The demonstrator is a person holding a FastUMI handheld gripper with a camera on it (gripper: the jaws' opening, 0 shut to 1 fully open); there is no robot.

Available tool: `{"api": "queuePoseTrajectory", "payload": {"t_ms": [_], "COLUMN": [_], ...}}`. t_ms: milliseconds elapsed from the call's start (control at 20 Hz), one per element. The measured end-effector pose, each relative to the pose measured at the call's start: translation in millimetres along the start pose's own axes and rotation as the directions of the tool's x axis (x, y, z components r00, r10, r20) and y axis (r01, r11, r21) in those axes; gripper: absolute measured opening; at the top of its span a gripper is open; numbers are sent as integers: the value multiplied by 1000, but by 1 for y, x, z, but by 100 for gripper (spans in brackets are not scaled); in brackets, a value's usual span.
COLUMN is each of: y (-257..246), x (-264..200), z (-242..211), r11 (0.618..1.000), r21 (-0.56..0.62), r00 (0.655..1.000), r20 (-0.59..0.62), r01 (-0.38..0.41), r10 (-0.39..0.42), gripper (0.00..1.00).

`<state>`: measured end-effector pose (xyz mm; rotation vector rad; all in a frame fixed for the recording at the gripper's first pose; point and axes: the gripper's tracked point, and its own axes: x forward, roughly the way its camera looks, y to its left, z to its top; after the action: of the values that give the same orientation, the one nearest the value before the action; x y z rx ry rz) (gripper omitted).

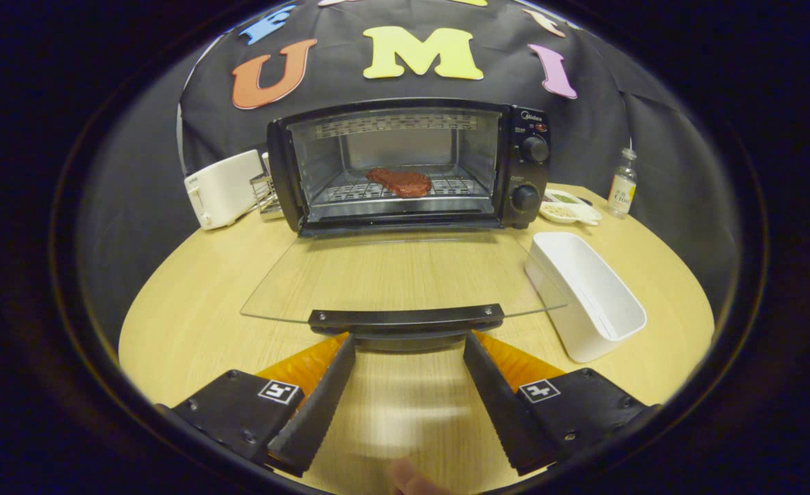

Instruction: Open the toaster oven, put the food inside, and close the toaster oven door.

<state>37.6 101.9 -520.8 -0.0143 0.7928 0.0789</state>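
A black toaster oven (525, 165) stands at the back of the round wooden table (192, 302), its glass door (398, 275) folded down flat toward me. On the wire rack inside lies a reddish-brown piece of meat (399, 182). The door's black handle (406, 320) sits just ahead of my fingertips, slightly above the table. My gripper (408, 340) is open, its two fingers spread to either side of the handle's middle, with nothing between them. I cannot tell whether the tips touch the handle's underside.
A white rectangular bin (587, 295) stands right of the door. A white toaster (223, 189) and a wire rack (264, 189) sit left of the oven. Small dishes (570, 206) and a glass bottle (623, 184) are at the back right. A fingertip (412, 481) shows near me.
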Motion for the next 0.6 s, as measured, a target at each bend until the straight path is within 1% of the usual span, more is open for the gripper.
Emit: {"api": "queuePoseTrajectory", "payload": {"t_ms": [100, 200, 450, 600], "y": [0, 0, 0, 1], "x": [-2, -3, -4, -6], "z": [0, 5, 5, 10], "r11": [1000, 1000, 1000, 1000], "r21": [-13, -6, 0, 1], "r00": [1000, 1000, 999, 998], "r20": [1, 25, 33, 60], "r01": [1, -1, -2, -3], "r10": [-1, 2, 2, 3], "gripper": [100, 100, 100, 100]}}
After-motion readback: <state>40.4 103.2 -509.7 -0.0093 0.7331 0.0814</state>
